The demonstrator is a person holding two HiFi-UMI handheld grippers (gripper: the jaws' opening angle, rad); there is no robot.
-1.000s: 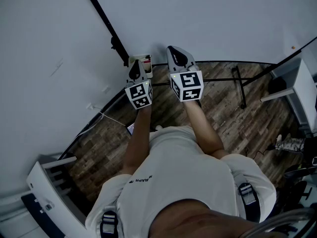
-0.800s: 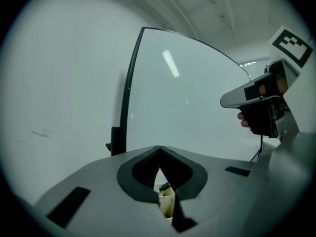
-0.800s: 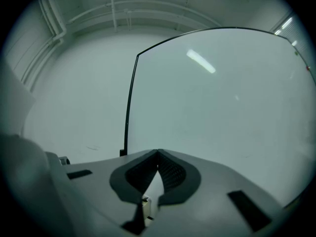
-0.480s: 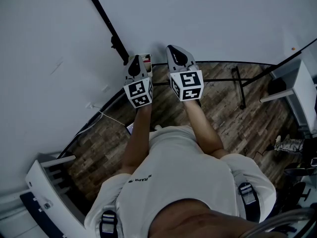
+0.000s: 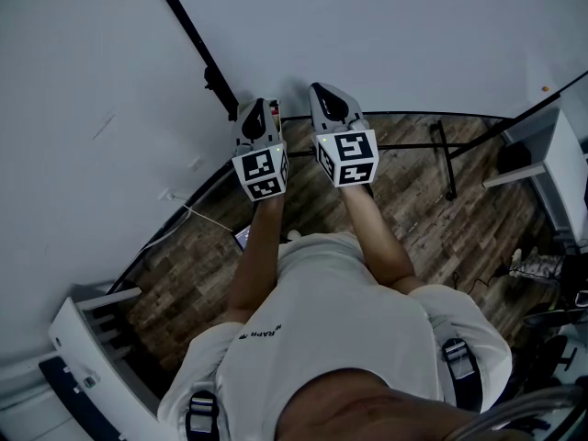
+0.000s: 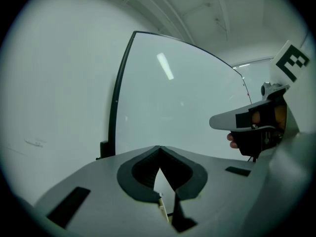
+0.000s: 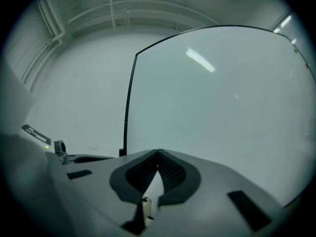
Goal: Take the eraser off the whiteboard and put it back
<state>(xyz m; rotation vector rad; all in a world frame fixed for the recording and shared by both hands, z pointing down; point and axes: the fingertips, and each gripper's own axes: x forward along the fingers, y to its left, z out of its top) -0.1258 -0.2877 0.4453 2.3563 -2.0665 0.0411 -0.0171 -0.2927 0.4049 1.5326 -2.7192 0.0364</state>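
Both grey two-jaw tools are raised at the large white whiteboard [image 5: 386, 35], near its thin black frame [image 5: 188, 30] at the lower left corner. The left gripper [image 5: 259, 105] has its tongs pressed together, tips meeting, nothing between them. The right gripper [image 5: 318, 88] sits just beside it with its tongs closed tip to tip too, also empty. The eraser [image 5: 275, 110] is in neither gripper. In the head view it is mostly hidden behind the left gripper. Only a small pale sliver with a red mark shows at that gripper's right side, down by the board's bottom edge; can't tell if it's touching the board. The person's white T-shirt [image 5: 340, 338] and the brown wood-plank floor [image 5: 413, 200] are below.
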